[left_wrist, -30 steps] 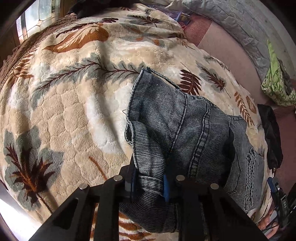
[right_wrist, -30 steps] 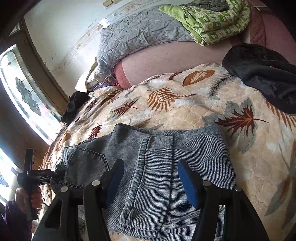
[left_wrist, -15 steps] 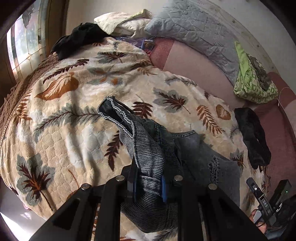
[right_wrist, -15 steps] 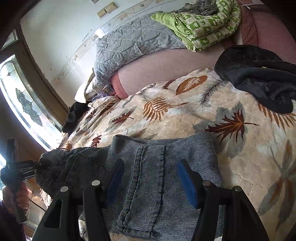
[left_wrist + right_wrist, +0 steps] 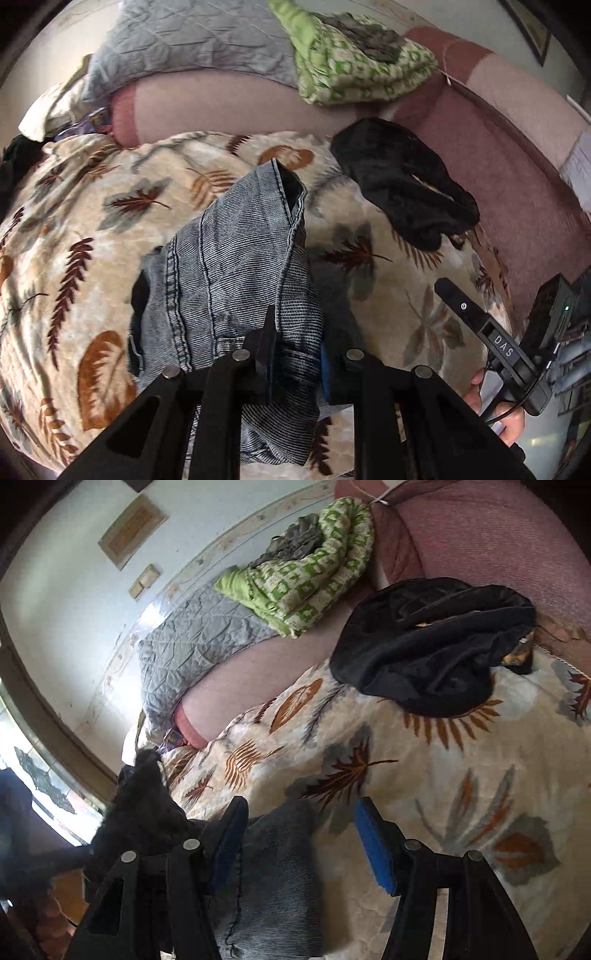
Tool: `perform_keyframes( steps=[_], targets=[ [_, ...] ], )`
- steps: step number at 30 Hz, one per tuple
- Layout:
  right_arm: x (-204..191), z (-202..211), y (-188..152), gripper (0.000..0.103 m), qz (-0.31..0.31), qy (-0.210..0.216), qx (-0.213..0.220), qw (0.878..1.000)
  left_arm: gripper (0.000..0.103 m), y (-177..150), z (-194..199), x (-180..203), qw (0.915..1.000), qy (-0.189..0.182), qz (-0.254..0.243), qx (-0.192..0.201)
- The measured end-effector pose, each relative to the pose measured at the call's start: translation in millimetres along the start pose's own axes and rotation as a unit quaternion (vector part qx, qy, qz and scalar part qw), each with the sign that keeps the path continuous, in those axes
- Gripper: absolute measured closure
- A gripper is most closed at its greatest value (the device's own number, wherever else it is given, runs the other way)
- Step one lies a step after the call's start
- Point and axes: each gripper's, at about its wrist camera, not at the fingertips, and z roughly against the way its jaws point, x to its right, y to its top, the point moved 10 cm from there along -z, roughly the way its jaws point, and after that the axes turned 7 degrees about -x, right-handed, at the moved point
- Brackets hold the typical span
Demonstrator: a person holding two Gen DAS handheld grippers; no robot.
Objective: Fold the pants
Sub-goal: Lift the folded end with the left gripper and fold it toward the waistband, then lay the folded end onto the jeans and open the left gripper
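Observation:
Grey denim pants [image 5: 240, 266] lie on a leaf-print blanket [image 5: 92, 221] on a bed. My left gripper [image 5: 297, 356] is shut on a bunched end of the pants and holds it lifted, so the cloth hangs in a fold over the rest. In the right wrist view the lifted cloth shows as a dark, backlit mass [image 5: 144, 812] at the left. My right gripper [image 5: 301, 834] stands open just above the flat part of the pants [image 5: 273, 878], its blue pads [image 5: 373, 845] pressing on nothing. The left wrist view also shows the right gripper's body [image 5: 495, 343], held in a hand [image 5: 498, 410].
A black garment [image 5: 402, 184] [image 5: 432, 646] lies on the blanket beyond the pants. At the head of the bed are a green patterned quilt [image 5: 354, 62] and a grey quilted pillow [image 5: 192, 40] on a pink sheet [image 5: 229, 107]. A window [image 5: 44, 786] is at the left.
The left gripper has lifted the pants' end and carried it across over the rest, towards the right gripper. The right gripper has shifted sideways over the flat part, jaws as wide as before.

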Motion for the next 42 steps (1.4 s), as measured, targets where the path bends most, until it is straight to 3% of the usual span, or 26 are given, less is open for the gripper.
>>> perform_keyframes(
  steps=[3,7,9,11,12,15,18,22,27,29,31,34,37,42],
  targets=[
    [27,12,10,0.039,-0.043,0.004,0.010,0.999,0.089,-6,-48,48,0.9990,-0.021,-0.025,-0.030],
    [45,16,15,0.039,-0.085,0.015,0.002,0.996,0.089,-40,-93,73,0.9912,-0.060,-0.010,-0.117],
    [44,14,14,0.039,-0.082,0.018,-0.003,0.996,0.089,-42,-77,72,0.9909,-0.087,-0.010,-0.102],
    [38,11,12,0.039,-0.069,0.018,-0.008,0.997,0.086,-35,-47,57,0.9954,-0.071,-0.020,-0.061],
    [33,8,10,0.039,-0.062,0.019,-0.012,0.998,0.078,-29,-31,46,0.9973,-0.060,-0.020,-0.038],
    [10,-1,-1,0.039,-0.030,0.030,-0.029,0.999,0.050,-17,3,-8,0.9995,0.027,-0.005,0.014],
    [-26,-12,-19,0.039,0.038,0.037,-0.047,0.997,0.050,-25,13,-59,0.9954,0.092,0.015,0.023],
    [-75,-30,-51,0.039,0.132,0.040,-0.070,0.988,0.050,-53,-4,-101,0.9879,0.151,0.035,-0.008],
    [-102,-63,-91,0.041,0.182,0.032,-0.124,0.975,0.050,-86,-37,-111,0.9873,0.150,0.033,-0.040],
    [-96,-82,-111,0.041,0.195,0.002,-0.170,0.966,0.050,-100,-52,-114,0.9864,0.149,0.035,-0.058],
    [-79,-102,-139,0.041,0.212,-0.036,-0.236,0.948,0.049,-109,-62,-118,0.9885,0.135,0.042,-0.055],
    [-79,-95,-141,0.041,0.238,-0.039,-0.225,0.944,0.046,-108,-62,-122,0.9908,0.113,0.053,-0.052],
    [-79,-85,-132,0.041,0.221,-0.022,-0.223,0.949,0.046,-95,-48,-129,0.9917,0.086,0.083,-0.048],
    [-100,-82,-78,0.041,0.196,0.003,-0.161,0.967,0.046,-39,-13,-143,0.9907,0.119,0.064,0.021]
  ],
)
